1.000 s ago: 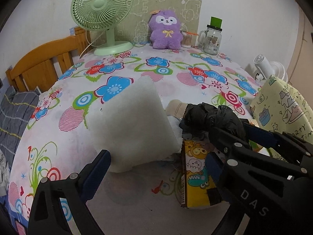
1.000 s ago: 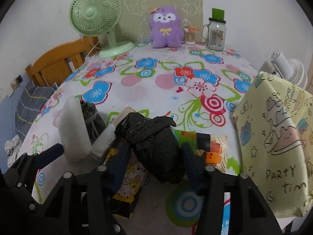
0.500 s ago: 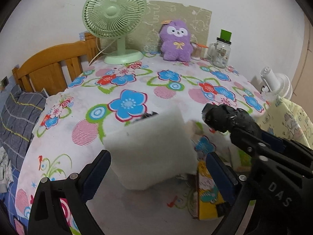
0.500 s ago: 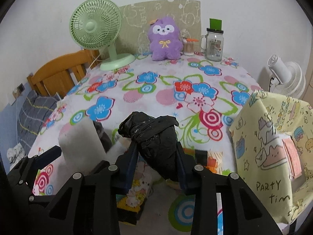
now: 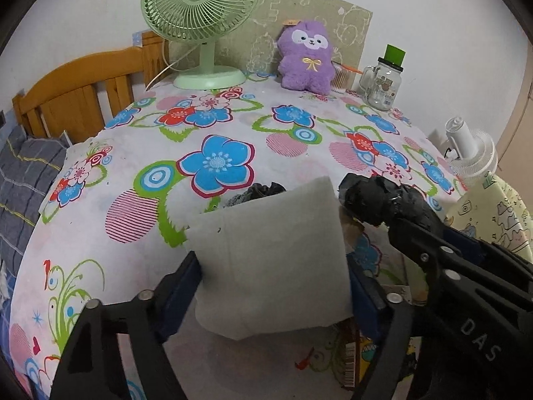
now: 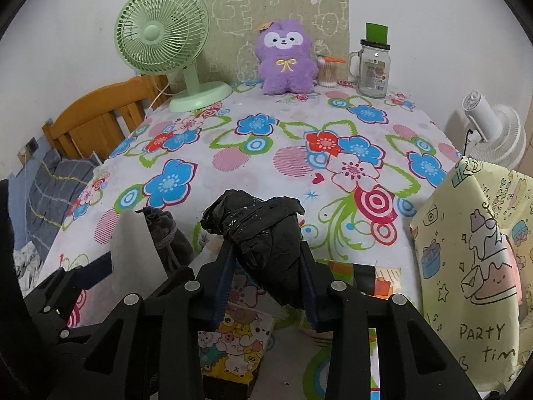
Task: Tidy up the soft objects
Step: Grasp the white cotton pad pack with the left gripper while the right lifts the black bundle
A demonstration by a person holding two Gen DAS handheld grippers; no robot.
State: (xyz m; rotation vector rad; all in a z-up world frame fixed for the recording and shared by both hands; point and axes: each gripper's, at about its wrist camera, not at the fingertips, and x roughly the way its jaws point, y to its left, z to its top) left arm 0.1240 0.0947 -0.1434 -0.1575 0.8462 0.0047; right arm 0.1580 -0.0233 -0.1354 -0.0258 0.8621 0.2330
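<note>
My left gripper [image 5: 273,286] is shut on a white foam pad [image 5: 271,260] and holds it upright above the near part of the floral table [image 5: 140,220]. The pad also shows edge-on in the right wrist view [image 6: 136,250]. My right gripper [image 6: 266,280] is shut on a crumpled black plastic bag [image 6: 266,233], lifted just right of the pad; the bag also shows in the left wrist view [image 5: 383,203]. A grey drawstring pouch [image 6: 163,233] lies behind the pad. A purple plush toy [image 6: 286,60] sits at the table's far edge.
A green desk fan [image 6: 166,43], a glass jar mug [image 6: 373,70] and a cotton-swab holder [image 6: 328,73] stand along the far edge. A cartoon-printed box [image 6: 233,343] lies below my grippers. A yellow "Party time" bag [image 6: 473,266] stands right. A wooden chair [image 5: 76,96] is left.
My left gripper has closed on the white foam pad and raised it. My right gripper has lifted the black bag higher above the printed box.
</note>
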